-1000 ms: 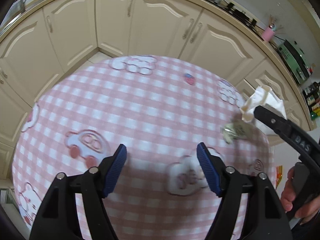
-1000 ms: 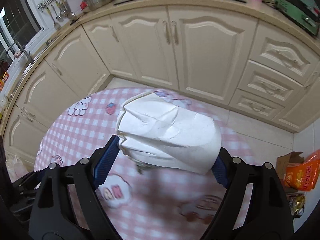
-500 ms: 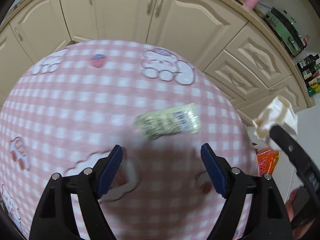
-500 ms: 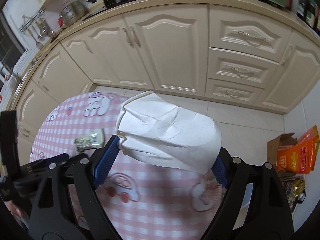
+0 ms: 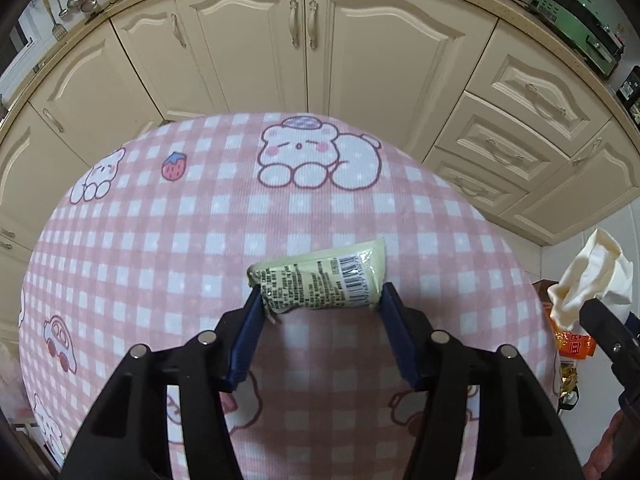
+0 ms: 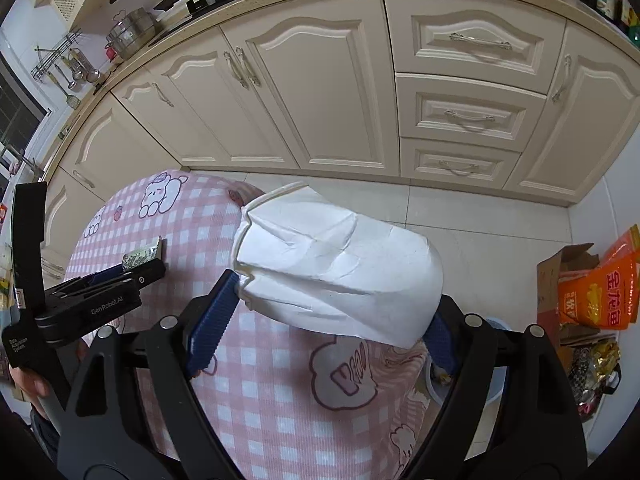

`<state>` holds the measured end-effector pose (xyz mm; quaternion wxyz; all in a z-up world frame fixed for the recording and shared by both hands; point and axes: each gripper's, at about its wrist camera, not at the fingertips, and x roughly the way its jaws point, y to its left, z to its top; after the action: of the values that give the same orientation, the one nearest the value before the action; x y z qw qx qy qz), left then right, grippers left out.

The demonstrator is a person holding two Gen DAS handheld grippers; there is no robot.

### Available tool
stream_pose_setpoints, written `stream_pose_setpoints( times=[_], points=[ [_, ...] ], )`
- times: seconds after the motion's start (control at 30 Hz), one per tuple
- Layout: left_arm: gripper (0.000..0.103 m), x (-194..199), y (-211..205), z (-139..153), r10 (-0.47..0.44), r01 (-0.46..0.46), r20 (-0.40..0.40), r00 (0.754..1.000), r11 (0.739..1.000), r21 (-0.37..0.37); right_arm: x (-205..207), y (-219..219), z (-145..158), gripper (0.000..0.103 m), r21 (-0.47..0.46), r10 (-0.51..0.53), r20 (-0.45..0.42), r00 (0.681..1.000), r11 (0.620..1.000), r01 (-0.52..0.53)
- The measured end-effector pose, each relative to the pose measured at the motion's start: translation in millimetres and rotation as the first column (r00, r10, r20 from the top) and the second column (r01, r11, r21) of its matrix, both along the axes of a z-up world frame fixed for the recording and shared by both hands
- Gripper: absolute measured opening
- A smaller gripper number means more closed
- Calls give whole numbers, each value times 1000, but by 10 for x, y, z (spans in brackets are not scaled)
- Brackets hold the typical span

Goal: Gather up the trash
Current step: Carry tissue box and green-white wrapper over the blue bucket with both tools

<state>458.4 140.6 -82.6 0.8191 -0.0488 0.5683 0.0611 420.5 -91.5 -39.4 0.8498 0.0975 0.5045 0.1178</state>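
Note:
A pale yellow-green snack wrapper (image 5: 320,284) lies on the round table's pink checked cloth (image 5: 160,260). My left gripper (image 5: 322,295) points steeply down over it with its jaws closing. The blue pads (image 5: 256,312) touch the wrapper's two ends, and the left end is curling. The right wrist view shows the same wrapper (image 6: 140,258) at the tip of the left gripper (image 6: 154,268). My right gripper (image 6: 332,300) is shut on a crumpled white paper cup (image 6: 340,268) held above the table's right edge. That cup (image 5: 588,276) also shows at the far right in the left wrist view.
Cream kitchen cabinets (image 5: 312,60) curve behind the table. On the tiled floor to the right stand a cardboard box (image 6: 560,272) and orange bags (image 6: 600,288). A pale round rim (image 6: 494,326) shows below the table's right edge. A hand (image 6: 28,380) grips the left tool.
Both grippers have swung right across the table. The wrapper came from far right to between the left jaws, which have narrowed onto its ends. The right gripper still holds the cup.

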Motion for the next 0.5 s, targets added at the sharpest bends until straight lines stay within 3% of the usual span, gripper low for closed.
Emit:
stream_pose_setpoints(
  times=[0.27,0.5],
  points=[
    [56,-274,-147,53,-26,26,-21,999,1000,-14,-234,-201,107,82,7,-13,20,1000,1000,12],
    [56,-547,-600,156,-88,88,-8,996,996,-14,-542,-625,134,82,-3,-75,15,997,997,75]
  ],
)
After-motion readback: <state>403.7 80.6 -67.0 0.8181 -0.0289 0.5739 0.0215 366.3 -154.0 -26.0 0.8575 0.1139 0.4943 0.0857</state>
